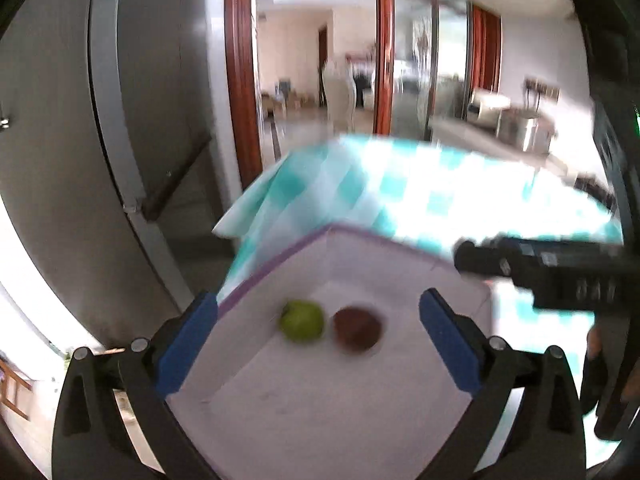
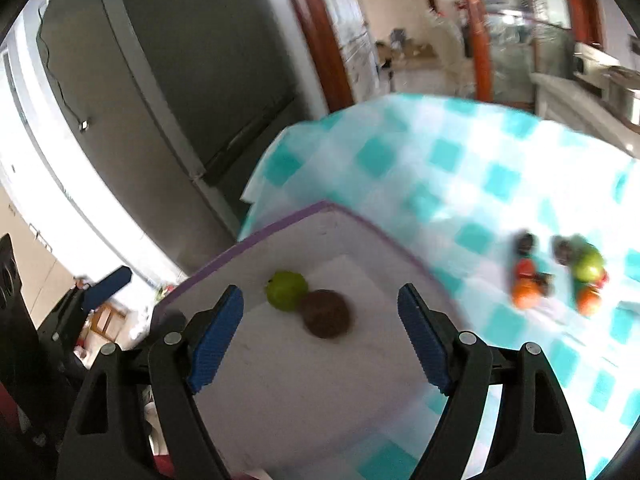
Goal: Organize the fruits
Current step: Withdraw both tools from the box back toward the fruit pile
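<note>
Both views blurred. Surface (image 2: 460,168) under a teal-and-white checked cloth (image 1: 400,184), dark fridge (image 2: 180,60) behind it at left. White box (image 2: 320,380) with purple rim sits on the cloth at the near left corner of the surface. Inside the box, on its floor: green fruit (image 2: 286,291) and brown fruit (image 2: 326,313), touching, green one left of the brown.

Loose fruit pile (image 2: 560,276) lies on the cloth right of the box, well apart from it: two orange pieces, one green, some dark bits, too smeared to name.

Left claw (image 1: 318,344) spread wide above the box, nothing between its blue pads (image 1: 188,348); both boxed fruits show in the gap below. Right claw (image 2: 320,340) also spread, empty, over the same box, brown fruit between its fingers in view but not touched. Right claw body pokes in at the right edge of the left wrist view, tip over the box's far right rim.
</note>
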`<action>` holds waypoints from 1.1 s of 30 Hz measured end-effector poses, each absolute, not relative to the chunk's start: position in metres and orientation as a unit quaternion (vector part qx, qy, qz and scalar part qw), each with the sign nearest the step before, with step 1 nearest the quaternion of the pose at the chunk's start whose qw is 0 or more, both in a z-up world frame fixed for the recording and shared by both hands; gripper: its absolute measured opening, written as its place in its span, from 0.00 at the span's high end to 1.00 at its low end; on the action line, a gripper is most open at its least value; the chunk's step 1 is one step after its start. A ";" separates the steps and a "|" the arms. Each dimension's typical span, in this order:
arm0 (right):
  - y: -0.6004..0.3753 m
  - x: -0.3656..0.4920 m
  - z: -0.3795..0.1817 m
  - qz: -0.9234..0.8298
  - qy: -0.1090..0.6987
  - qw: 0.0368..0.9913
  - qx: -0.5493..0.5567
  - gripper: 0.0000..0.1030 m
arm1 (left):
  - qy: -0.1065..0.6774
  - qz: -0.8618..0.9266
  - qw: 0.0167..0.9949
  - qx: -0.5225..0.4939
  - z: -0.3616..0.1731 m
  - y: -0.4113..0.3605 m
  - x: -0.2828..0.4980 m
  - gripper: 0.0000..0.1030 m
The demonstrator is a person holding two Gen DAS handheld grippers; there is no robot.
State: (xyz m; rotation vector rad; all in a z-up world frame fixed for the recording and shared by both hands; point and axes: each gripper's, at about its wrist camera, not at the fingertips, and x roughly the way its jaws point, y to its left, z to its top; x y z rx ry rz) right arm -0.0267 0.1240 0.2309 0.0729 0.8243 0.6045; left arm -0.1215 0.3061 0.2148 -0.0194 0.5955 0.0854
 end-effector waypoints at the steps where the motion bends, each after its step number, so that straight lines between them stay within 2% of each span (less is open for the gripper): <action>1: 0.099 -0.032 0.233 0.277 0.389 0.878 0.043 0.25 | 0.286 0.034 0.957 -0.011 0.222 0.290 -0.127 0.02; 5: -0.004 -0.050 0.218 0.207 0.404 0.888 0.072 0.24 | 0.313 -0.014 0.950 0.012 0.227 0.218 -0.131 0.02; 12: -0.121 -0.081 0.134 0.118 0.472 0.867 0.111 0.24 | 0.382 -0.091 0.914 0.101 0.187 0.097 -0.153 0.02; 17: -0.160 -0.101 0.097 0.095 0.505 0.850 0.118 0.24 | 0.412 -0.118 0.896 0.120 0.160 0.063 -0.154 0.02; 24: -0.166 -0.103 0.074 0.089 0.528 0.838 0.103 0.25 | 0.453 -0.138 0.871 0.130 0.133 0.038 -0.136 0.02; 33: -0.191 -0.059 0.065 0.043 0.542 0.835 0.085 0.25 | 0.481 -0.164 0.855 0.102 0.099 0.017 -0.053 0.02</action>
